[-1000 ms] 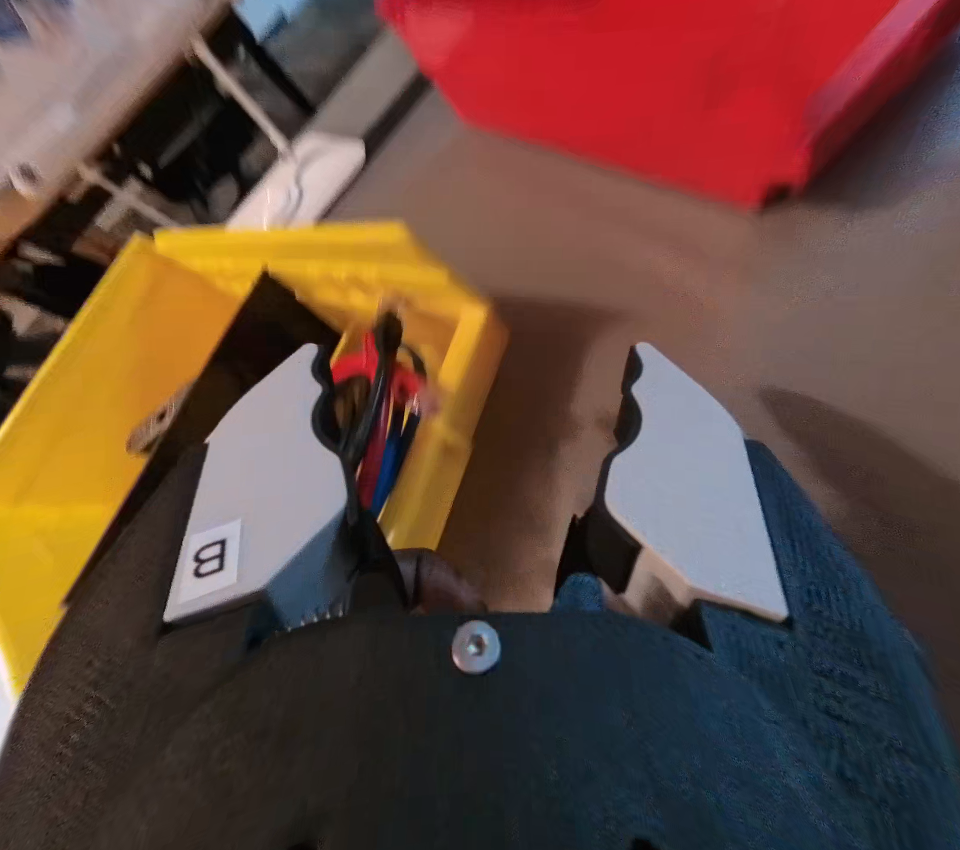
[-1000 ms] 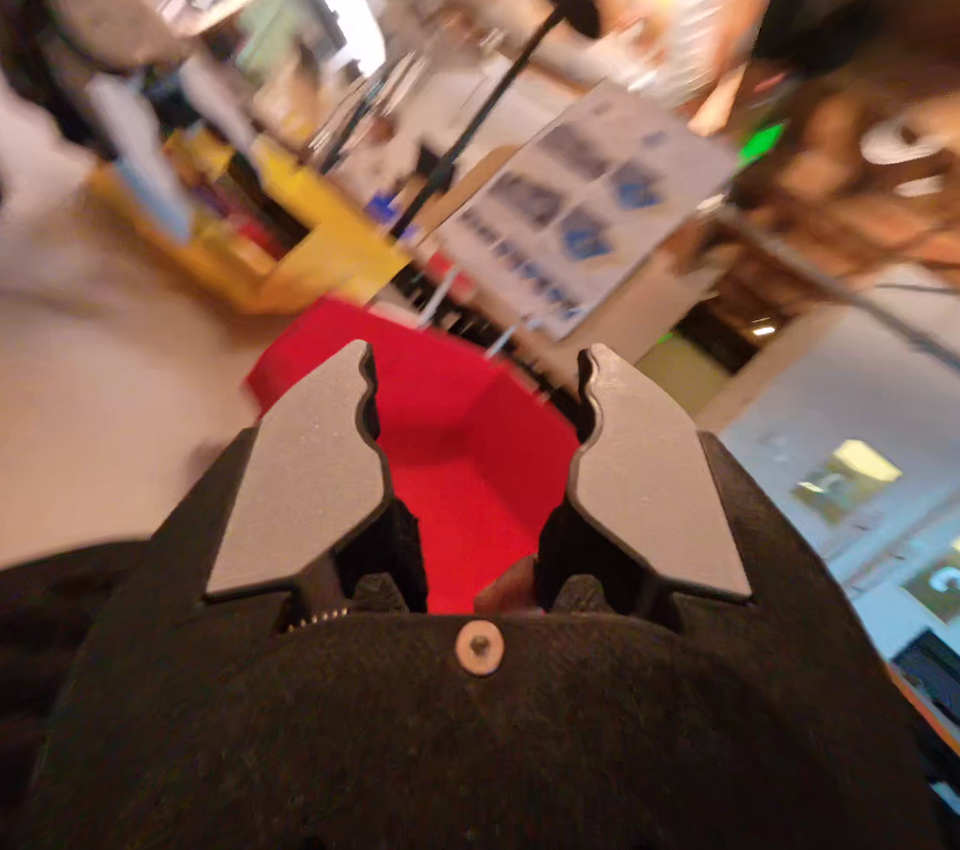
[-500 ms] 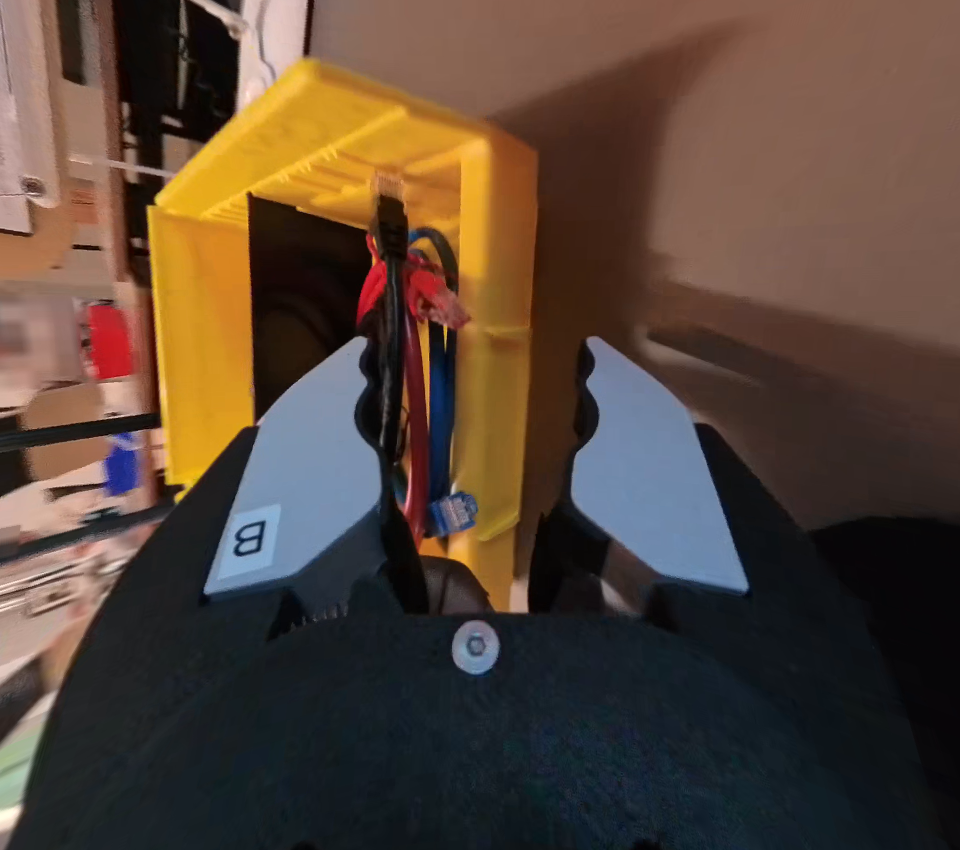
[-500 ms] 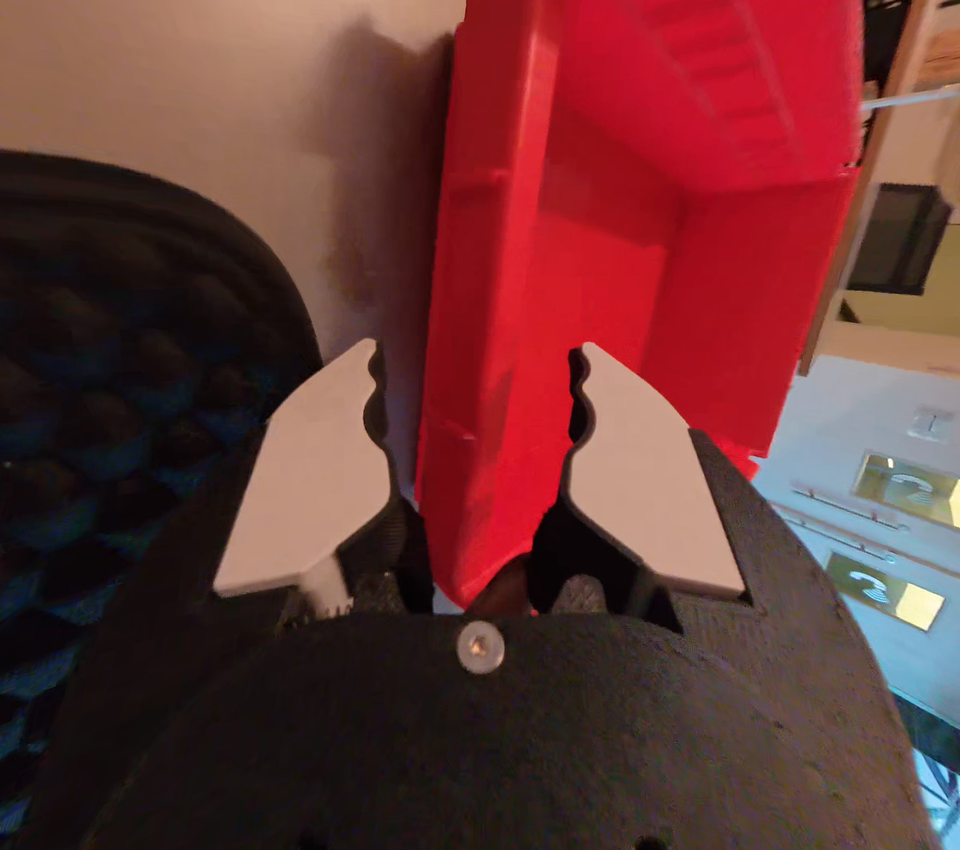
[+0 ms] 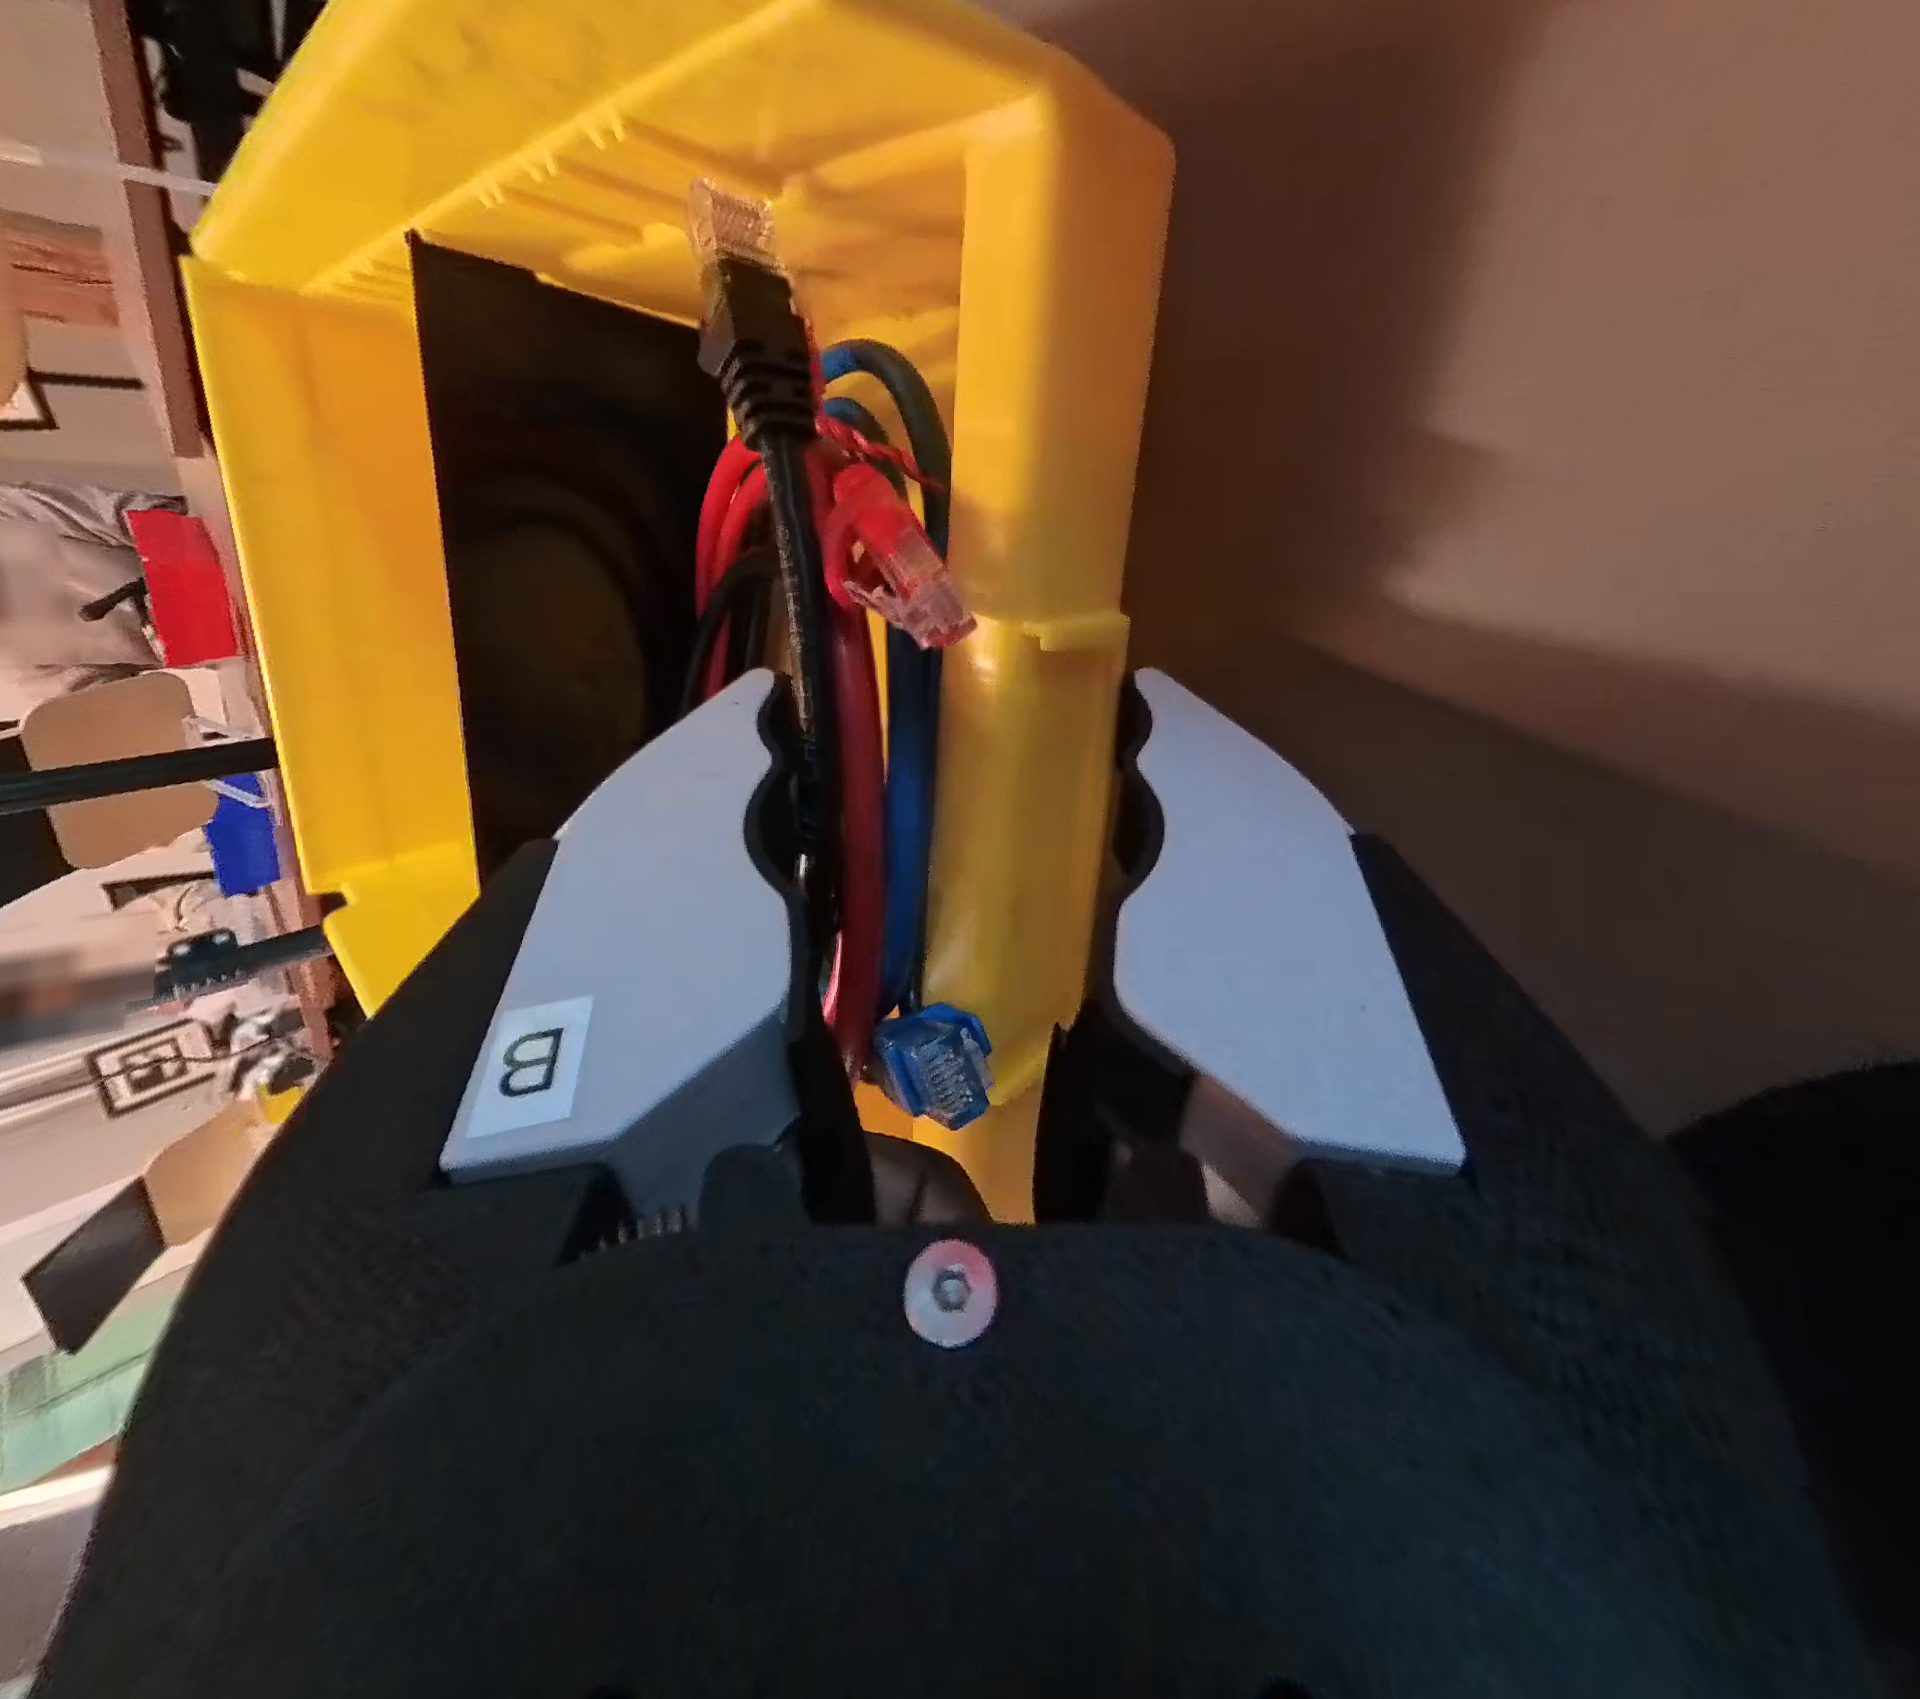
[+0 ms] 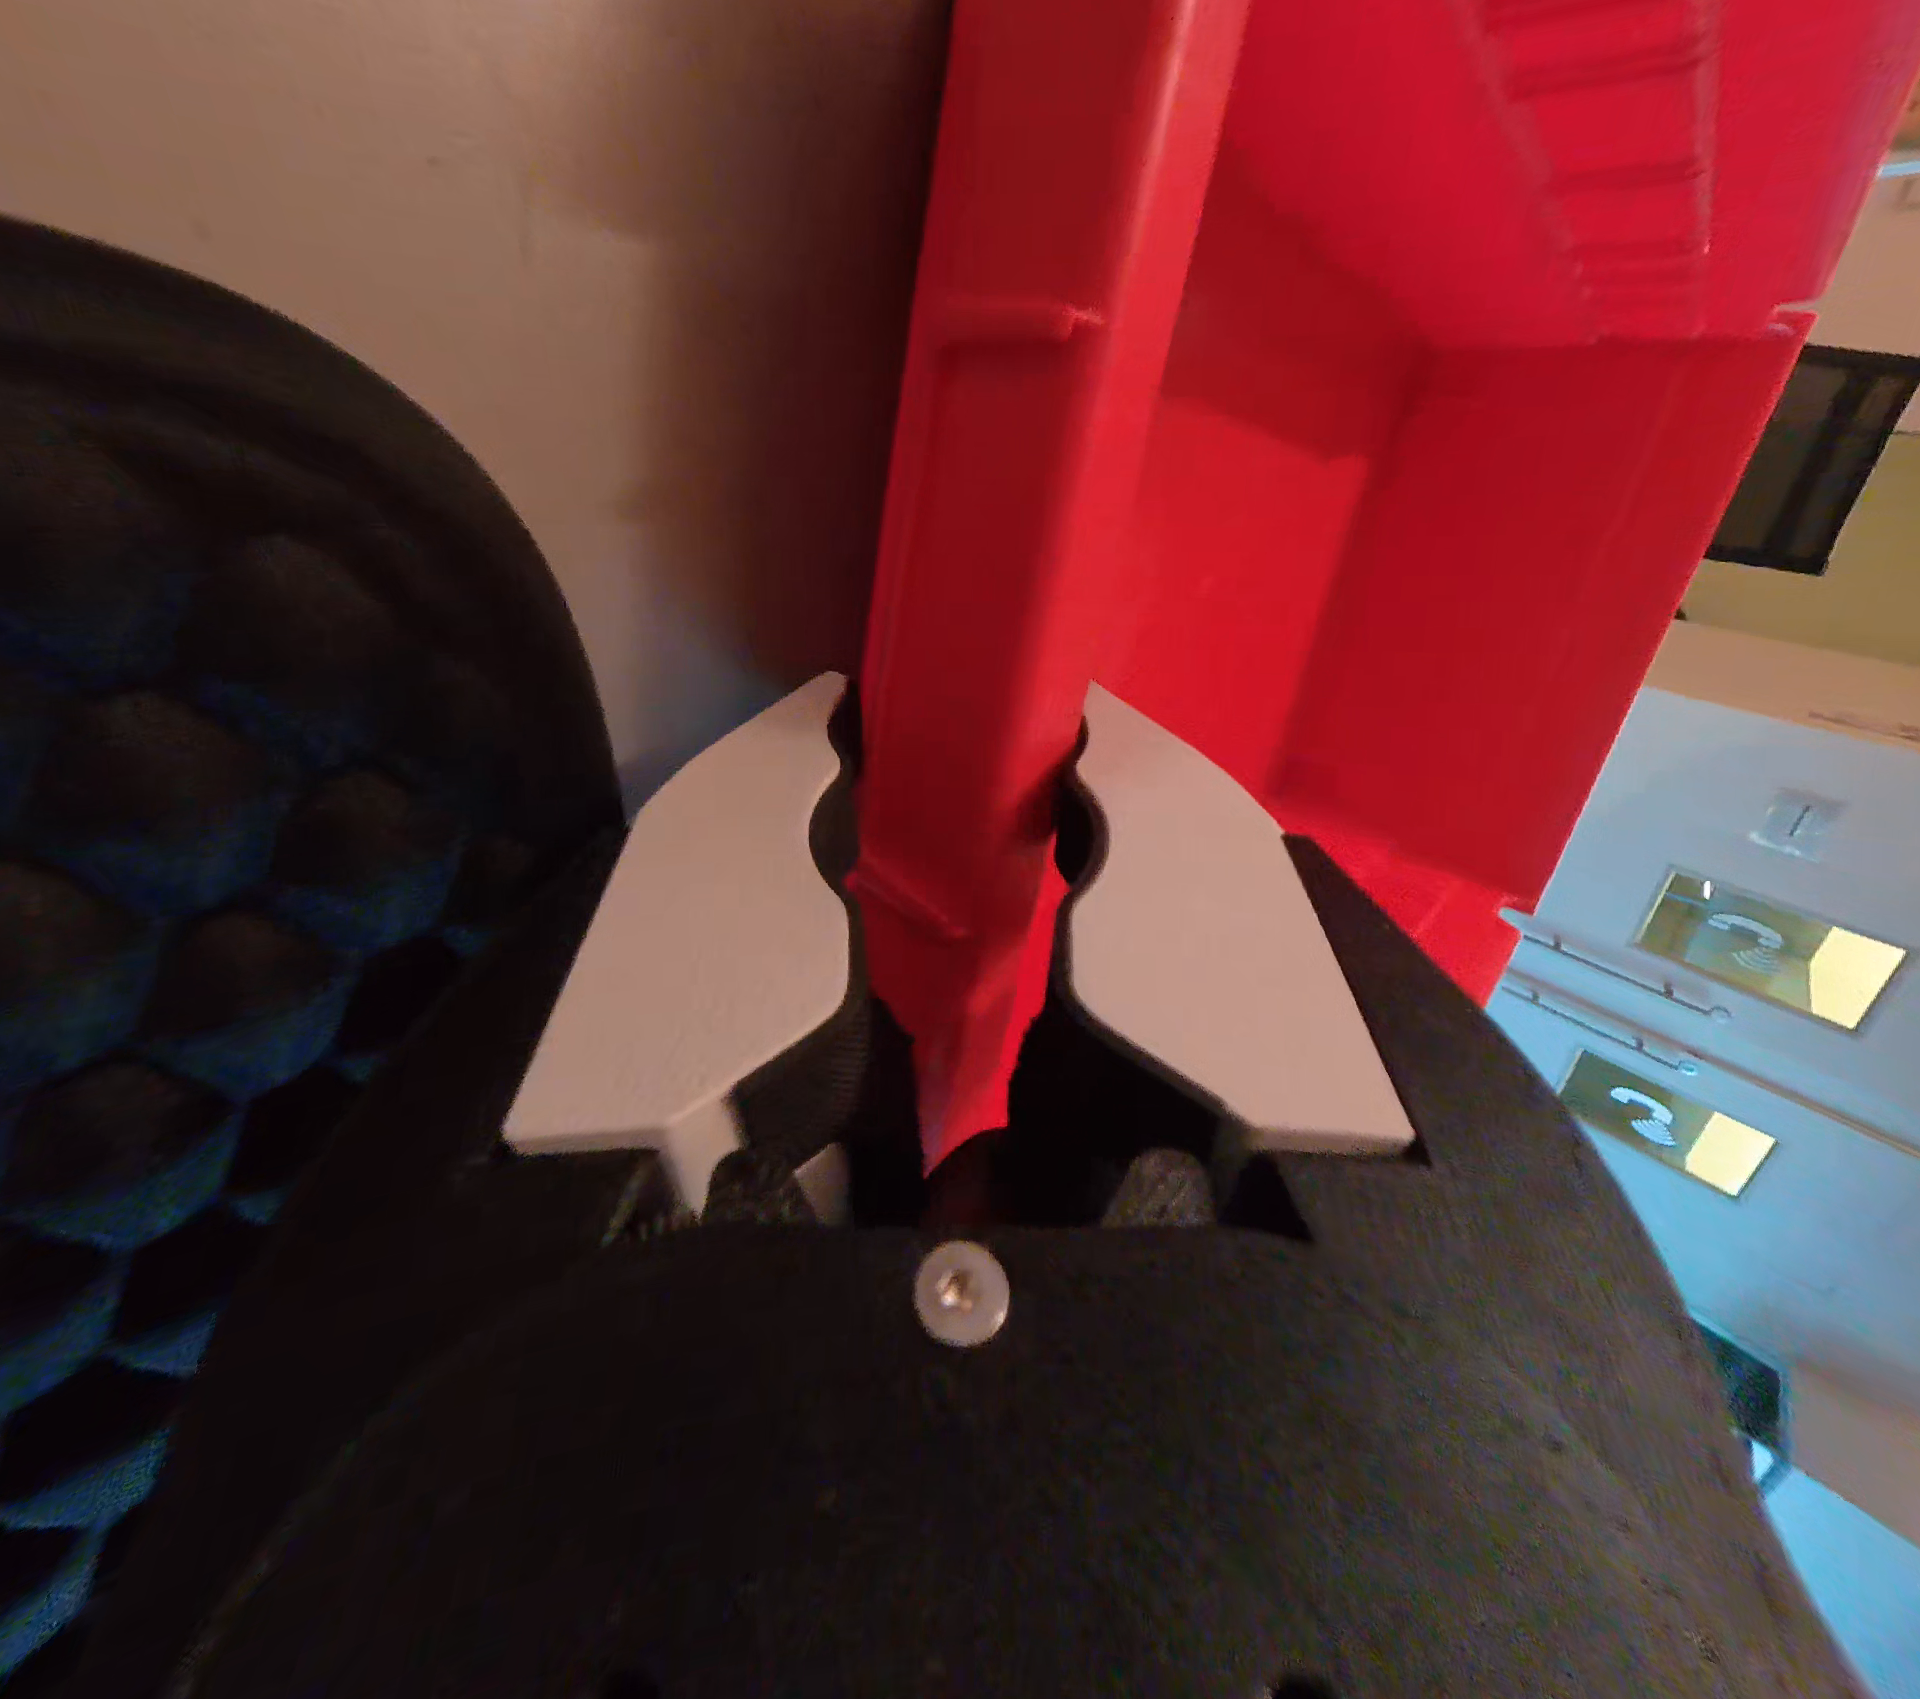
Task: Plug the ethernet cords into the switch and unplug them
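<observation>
The left wrist view looks forward from just behind the left gripper point(image 5: 945, 776), whose two grey fingers fill the lower middle of the frame. It is rolled sideways: the tabletop point(image 5: 1507, 195) stands like a wall along the right, and the room beyond runs down the left edge. It sits very close to a yellow bin point(image 5: 582, 91) holding ethernet cords point(image 5: 862, 776).

The right wrist view looks from behind the right gripper point(image 6: 961, 776), also rolled, with the tabletop point(image 6: 364, 143) at upper left. It is pressed up to a red bin point(image 6: 1299, 506). Both views share only the tabletop.
</observation>
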Demonstrator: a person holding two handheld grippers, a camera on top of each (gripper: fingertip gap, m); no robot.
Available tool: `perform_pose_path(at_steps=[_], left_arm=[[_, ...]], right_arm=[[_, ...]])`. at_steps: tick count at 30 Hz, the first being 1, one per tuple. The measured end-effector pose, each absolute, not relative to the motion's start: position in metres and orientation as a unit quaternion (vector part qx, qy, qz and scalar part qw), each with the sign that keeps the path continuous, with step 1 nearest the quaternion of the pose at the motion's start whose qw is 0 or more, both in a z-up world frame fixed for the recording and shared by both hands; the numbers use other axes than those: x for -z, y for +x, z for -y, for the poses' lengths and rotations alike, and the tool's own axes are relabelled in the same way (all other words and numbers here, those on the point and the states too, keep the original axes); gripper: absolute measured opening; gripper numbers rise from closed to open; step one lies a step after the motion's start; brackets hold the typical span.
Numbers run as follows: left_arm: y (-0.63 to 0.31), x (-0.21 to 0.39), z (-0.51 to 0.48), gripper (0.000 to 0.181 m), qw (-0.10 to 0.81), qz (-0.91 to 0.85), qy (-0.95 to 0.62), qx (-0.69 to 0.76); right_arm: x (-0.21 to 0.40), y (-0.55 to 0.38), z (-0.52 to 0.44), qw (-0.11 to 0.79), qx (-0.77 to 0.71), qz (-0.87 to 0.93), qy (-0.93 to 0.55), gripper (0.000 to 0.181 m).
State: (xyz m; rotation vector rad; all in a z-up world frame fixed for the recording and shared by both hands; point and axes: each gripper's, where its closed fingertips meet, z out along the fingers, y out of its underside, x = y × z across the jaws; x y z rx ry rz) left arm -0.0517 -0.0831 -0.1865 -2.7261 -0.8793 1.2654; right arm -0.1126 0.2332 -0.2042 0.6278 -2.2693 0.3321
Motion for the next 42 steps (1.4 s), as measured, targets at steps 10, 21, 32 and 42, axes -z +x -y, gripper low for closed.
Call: perform_pose_path(at_steps=[10,21,32,42], left_arm=[[-0.017,0.182,0.111,0.054,-0.028,0.249,-0.852,-0.46],[0.035,0.179,0.176,0.05,-0.1,0.254,-0.847,-0.455],[0.077,0.124,0.17,0.069,0.042,0.211,-0.814,-0.539],[0.071,0.177,0.171,0.049,0.043,0.146,-0.867,-0.475]], right_arm=[[0.203,-0.12,-0.248,0.396,-0.12,0.887,0.206,0.035],[0.203,-0.128,-0.272,0.398,-0.107,0.895,0.17,0.035],[0.202,-0.13,-0.276,0.414,-0.105,0.888,0.169,0.036],[0.201,-0.132,-0.276,0.419,-0.105,0.886,0.168,0.036]])
